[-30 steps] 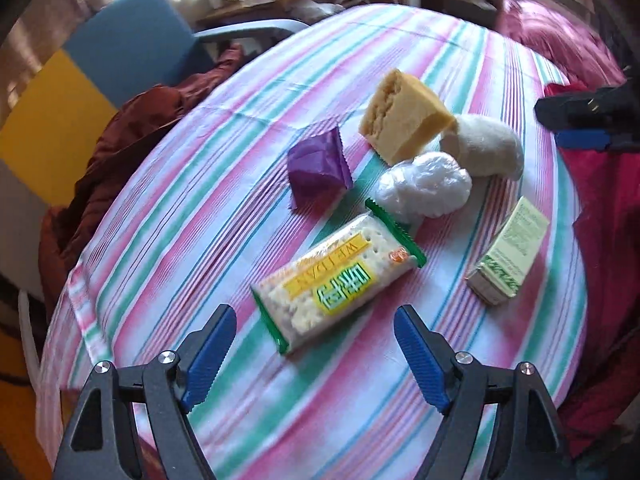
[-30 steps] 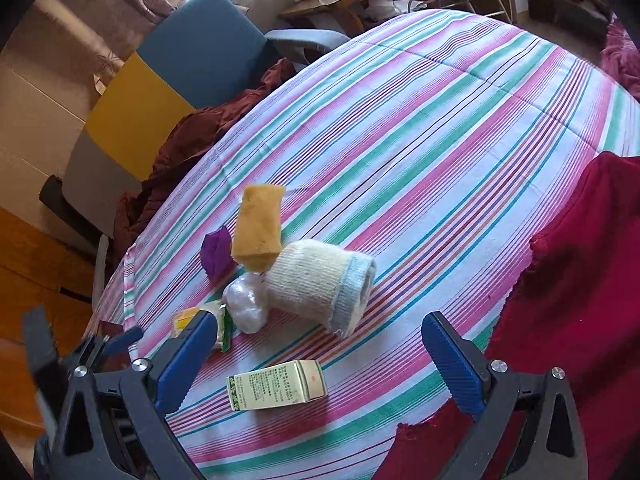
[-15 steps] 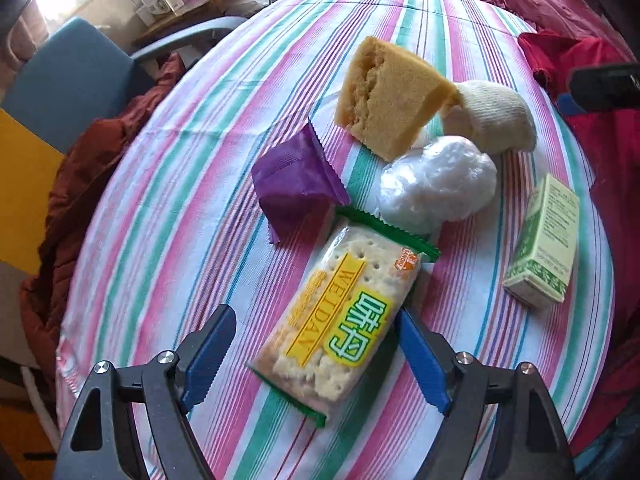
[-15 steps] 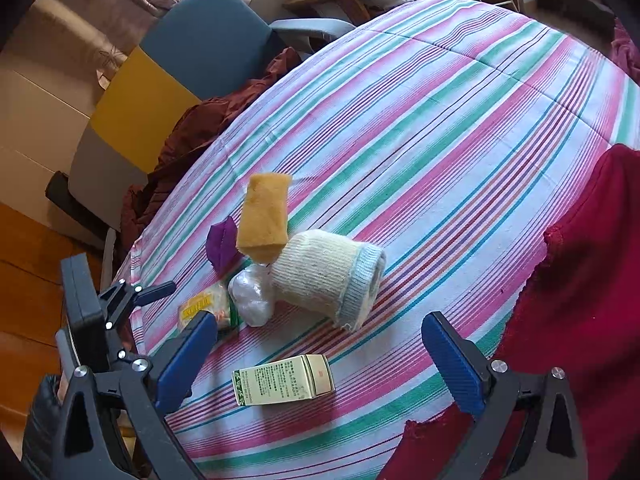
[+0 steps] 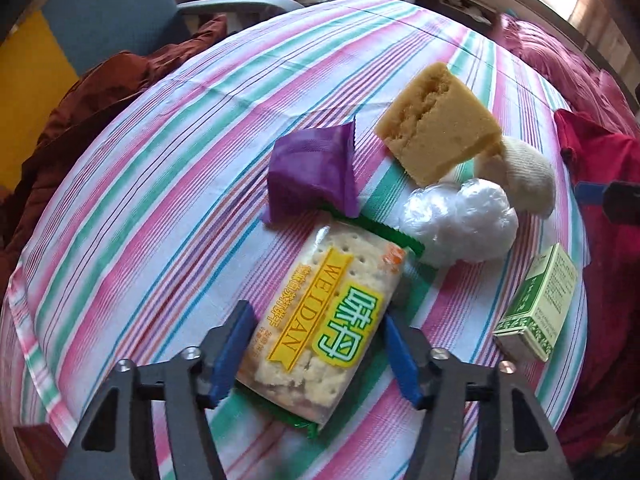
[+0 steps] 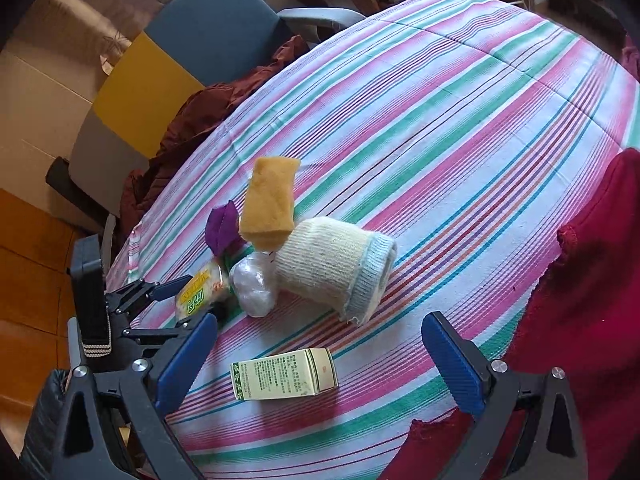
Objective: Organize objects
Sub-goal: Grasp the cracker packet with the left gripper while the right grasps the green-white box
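Cracker packet, low in the left wrist frame on the striped tablecloth, sits between the left gripper's 2 parted jaws, neither visibly pressing. Squeezing gently across its width looks wise; crackers crush. Right gripper hovers, jaws wide, above the green box.

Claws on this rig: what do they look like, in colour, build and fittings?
Both match. The left claw and right claw each have two black plastic fingers with triangular cut-outs, silver screw heads on the fingers, and ribbed blue pads on the inner faces. In the right view, the left unit also carries a black upright block with a striped band. No cables, sleeves or hands are visible.
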### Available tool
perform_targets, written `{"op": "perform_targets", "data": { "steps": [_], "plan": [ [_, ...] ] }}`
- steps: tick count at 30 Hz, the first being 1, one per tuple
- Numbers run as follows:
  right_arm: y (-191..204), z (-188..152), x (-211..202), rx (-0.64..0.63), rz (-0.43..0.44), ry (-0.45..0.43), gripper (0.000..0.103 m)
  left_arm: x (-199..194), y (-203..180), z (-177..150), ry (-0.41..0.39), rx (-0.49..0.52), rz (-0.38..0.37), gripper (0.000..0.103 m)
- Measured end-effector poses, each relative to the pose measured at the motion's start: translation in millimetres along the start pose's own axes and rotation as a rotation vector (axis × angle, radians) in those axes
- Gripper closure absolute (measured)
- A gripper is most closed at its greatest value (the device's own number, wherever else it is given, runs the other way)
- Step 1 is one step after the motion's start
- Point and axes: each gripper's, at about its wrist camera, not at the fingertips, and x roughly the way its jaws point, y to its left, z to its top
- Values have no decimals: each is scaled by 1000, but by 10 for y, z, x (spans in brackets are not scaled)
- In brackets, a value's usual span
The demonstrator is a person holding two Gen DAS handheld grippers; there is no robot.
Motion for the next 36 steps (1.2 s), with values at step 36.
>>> {"op": "perform_targets", "data": {
  "steps": [36],
  "plan": [
    [559, -365, 482, -473, -201, 140, 27, -318, -336, -893, -94, -319, 116, 54]
  ]
}}
